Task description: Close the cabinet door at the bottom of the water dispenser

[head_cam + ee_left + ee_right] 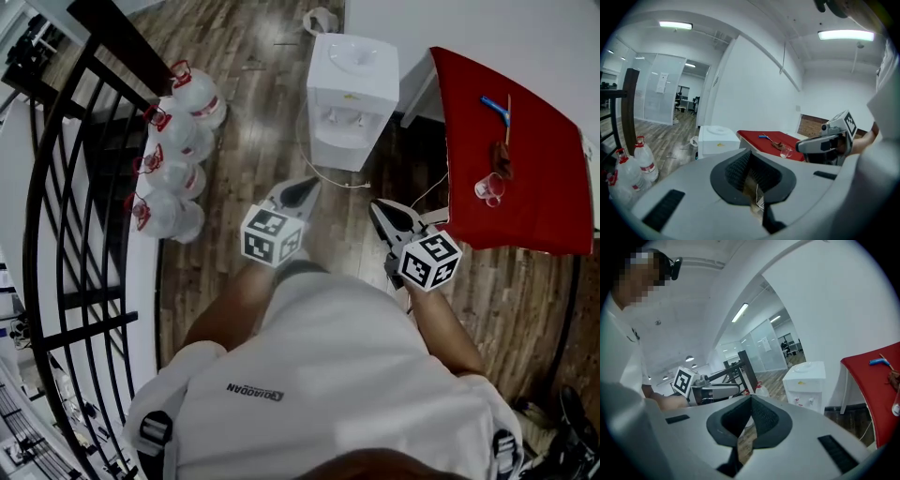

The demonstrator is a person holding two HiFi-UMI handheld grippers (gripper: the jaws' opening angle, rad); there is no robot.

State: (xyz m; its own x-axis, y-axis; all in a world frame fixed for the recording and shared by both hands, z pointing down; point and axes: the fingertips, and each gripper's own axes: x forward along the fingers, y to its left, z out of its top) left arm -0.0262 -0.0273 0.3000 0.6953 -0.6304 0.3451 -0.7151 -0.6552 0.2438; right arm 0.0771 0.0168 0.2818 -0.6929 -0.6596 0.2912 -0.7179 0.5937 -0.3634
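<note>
White box-shaped water dispenser (352,94) on the wood floor against the wall, just beside the red-covered bench (525,159). From this steep angle I cannot tell how its bottom cabinet door stands. Risks, as I judge them: a low reach could snag the thin white cable (330,178) lying before it, or a narrow tip could skid off the door. Left hand-held gripper (307,186) and right hand-held gripper (378,208): jaws together, empty, touching nothing.
</note>
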